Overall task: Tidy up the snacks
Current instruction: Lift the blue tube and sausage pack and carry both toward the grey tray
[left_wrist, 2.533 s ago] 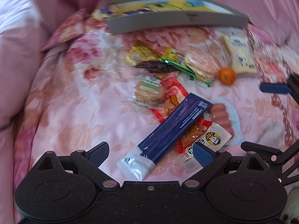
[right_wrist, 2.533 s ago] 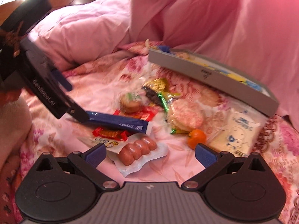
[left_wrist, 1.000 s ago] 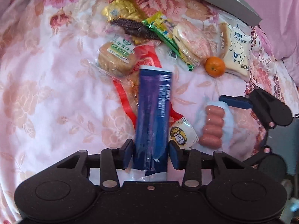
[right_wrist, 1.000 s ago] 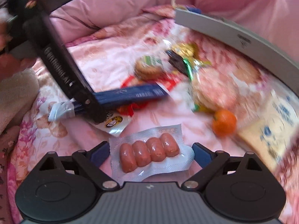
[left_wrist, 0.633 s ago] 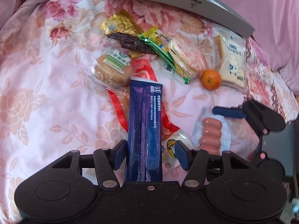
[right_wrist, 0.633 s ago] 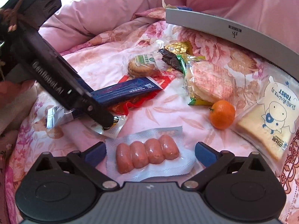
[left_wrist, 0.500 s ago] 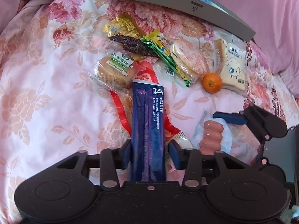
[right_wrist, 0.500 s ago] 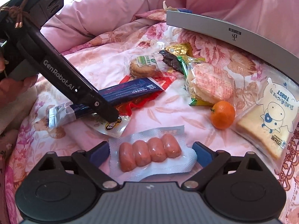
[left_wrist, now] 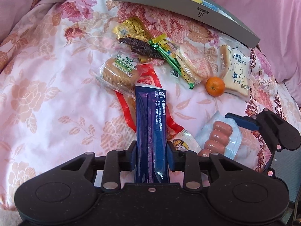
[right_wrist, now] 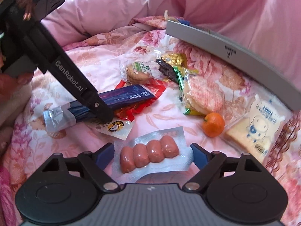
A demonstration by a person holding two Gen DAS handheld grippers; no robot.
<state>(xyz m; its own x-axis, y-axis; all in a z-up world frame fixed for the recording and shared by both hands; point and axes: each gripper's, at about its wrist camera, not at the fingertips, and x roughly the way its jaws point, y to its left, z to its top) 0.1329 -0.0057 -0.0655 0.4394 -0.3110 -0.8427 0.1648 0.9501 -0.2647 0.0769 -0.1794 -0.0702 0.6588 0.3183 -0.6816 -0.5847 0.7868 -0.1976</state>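
Long dark-blue foil snack packet (left_wrist: 151, 131) clamped near one end between pads of left gripper (left_wrist: 151, 157), long axis running straight out along the fingers, far end over red wrapper (left_wrist: 148, 77). Right gripper (right_wrist: 152, 153) spread wide, straddling clear sealed pack of four pink sausages (right_wrist: 149, 155) lying crosswise between its fingertips on floral bedspread (left_wrist: 47, 98).

"TOAST" on bread pack (left_wrist: 236, 69), "GenRobot.AI" on claw (right_wrist: 69, 75)
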